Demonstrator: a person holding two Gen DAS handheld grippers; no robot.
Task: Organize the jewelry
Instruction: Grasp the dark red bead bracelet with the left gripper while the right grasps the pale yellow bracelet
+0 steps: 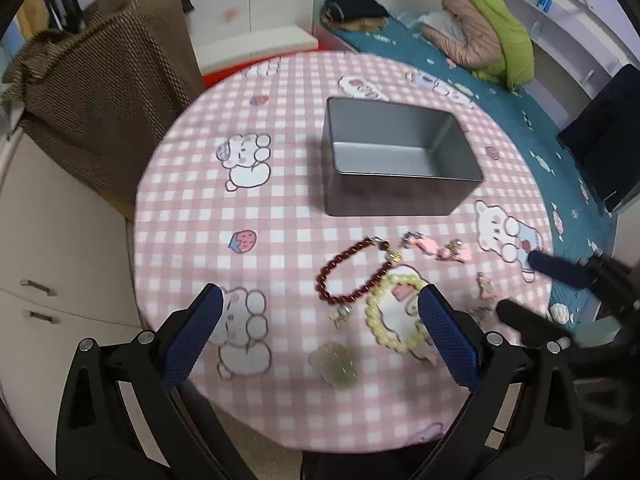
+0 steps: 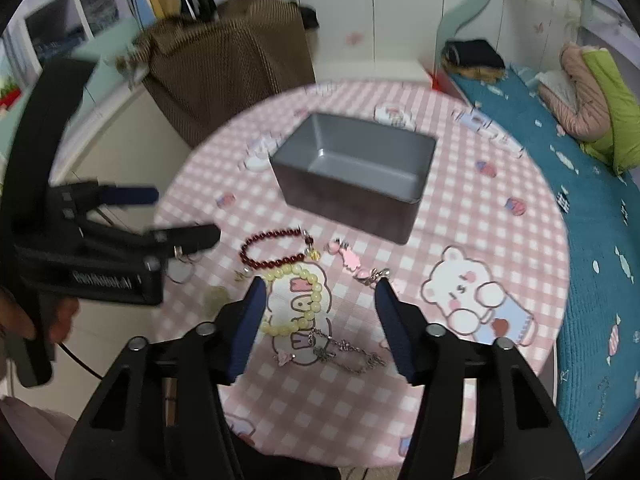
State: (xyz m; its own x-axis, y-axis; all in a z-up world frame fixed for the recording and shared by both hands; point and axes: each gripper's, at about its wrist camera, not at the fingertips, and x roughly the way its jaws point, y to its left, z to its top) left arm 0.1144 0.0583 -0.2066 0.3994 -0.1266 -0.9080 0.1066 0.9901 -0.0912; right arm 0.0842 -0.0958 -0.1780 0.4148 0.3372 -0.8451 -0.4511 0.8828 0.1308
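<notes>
I judge the task barely begun: the grey rectangular metal tin (image 1: 400,160) is empty, well beyond both tongs. All jewelry lies on the pink checked tablecloth (image 1: 200,216). My left tongs (image 1: 320,322) are wide open, nothing gripped; dark red bead bracelet (image 1: 352,272) is just ahead of them, pale yellow bead bracelet (image 1: 396,316) beside the right finger. My right tongs (image 2: 320,312) are half open, empty, w/ silver chain (image 2: 344,352) btw the fingers, pink charm piece (image 2: 352,262) ahead. Everything is left to move.

Tin (image 1: 400,160): grey, rectangular, open, empty, far side of desk.
Red bracelet (image 1: 352,272): flat, near the tin.
Yellow bracelet (image 1: 394,316): touching the red bracelet, nearer.
Pink charm (image 1: 436,249): right of the red bracelet.
</notes>
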